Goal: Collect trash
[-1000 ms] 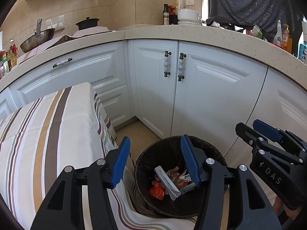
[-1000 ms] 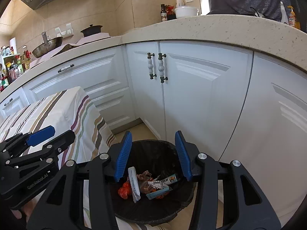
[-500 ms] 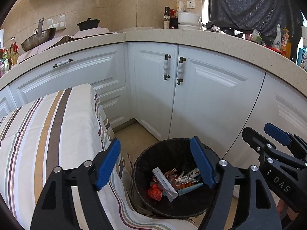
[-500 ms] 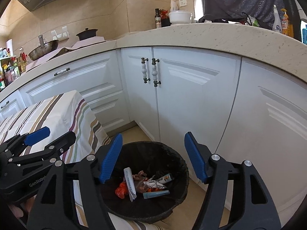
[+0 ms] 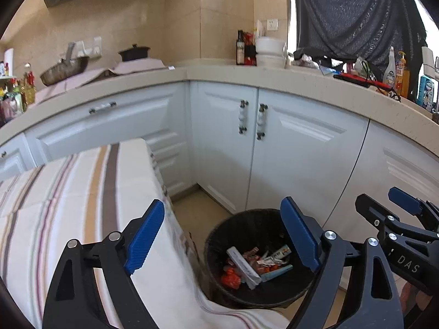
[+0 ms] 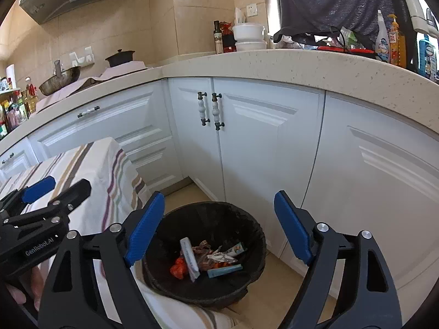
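A black round trash bin (image 5: 219, 235) (image 6: 247, 219) stands on the floor beside the table corner. Inside lie several wrappers (image 5: 255, 266) (image 6: 211, 260), red, white and blue. My left gripper (image 5: 222, 235) hovers above and in front of the bin, its jaws opening wide with nothing between the blue pads. My right gripper (image 6: 219, 227) hangs over the bin too, its jaws also opening and empty. Each gripper shows at the edge of the other's view: the right gripper (image 5: 395, 213) at the right edge, the left gripper (image 6: 49, 192) at the left edge.
A table with a striped cloth (image 5: 68, 205) (image 6: 90, 164) sits left of the bin. White cabinet doors (image 5: 288, 150) (image 6: 260, 137) under a speckled counter (image 6: 301, 63) stand close behind. Bottles, bowls and a wok crowd the counter. Tan floor (image 6: 274, 282) shows around the bin.
Both grippers have opened wider and pulled up and back from the bin, which now looks smaller and lower. The wrappers lie in the bin as before.
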### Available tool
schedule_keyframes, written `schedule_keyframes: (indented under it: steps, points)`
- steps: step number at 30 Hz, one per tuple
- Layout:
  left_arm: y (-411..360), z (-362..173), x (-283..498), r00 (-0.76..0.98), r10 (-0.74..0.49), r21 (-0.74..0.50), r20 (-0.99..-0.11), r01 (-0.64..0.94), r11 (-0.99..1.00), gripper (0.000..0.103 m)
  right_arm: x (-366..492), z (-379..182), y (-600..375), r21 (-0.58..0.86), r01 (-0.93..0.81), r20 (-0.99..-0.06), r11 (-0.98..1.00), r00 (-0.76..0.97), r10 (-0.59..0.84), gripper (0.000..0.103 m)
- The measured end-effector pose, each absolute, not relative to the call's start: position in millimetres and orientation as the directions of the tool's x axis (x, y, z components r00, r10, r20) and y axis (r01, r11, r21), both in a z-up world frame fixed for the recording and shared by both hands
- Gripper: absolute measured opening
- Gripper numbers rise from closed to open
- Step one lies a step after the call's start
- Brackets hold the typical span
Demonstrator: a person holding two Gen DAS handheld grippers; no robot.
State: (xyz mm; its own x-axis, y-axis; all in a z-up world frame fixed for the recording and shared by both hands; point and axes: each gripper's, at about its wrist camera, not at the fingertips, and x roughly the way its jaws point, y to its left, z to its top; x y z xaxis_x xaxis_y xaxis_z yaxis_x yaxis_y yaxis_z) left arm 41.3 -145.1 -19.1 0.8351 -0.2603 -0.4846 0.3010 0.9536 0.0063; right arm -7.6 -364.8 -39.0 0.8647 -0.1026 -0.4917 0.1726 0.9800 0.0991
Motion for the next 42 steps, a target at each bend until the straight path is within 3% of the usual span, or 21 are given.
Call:
schedule_keyframes:
  steps: [24,42]
  points:
    - [-51,22,-33,0.900,-0.191,0.011,-0.391,0.212,0.977,0.087,-89,19,-292,0.015,0.130,-0.388,0.991,0.915,-0.114,0.088]
    - [-28,30,-47,0.903,-0.196,-0.028,-0.383,0.201,0.979,0.087,-109,34,-274,-0.003,0.122,-0.338,0.992,0.934,-0.116,0.088]
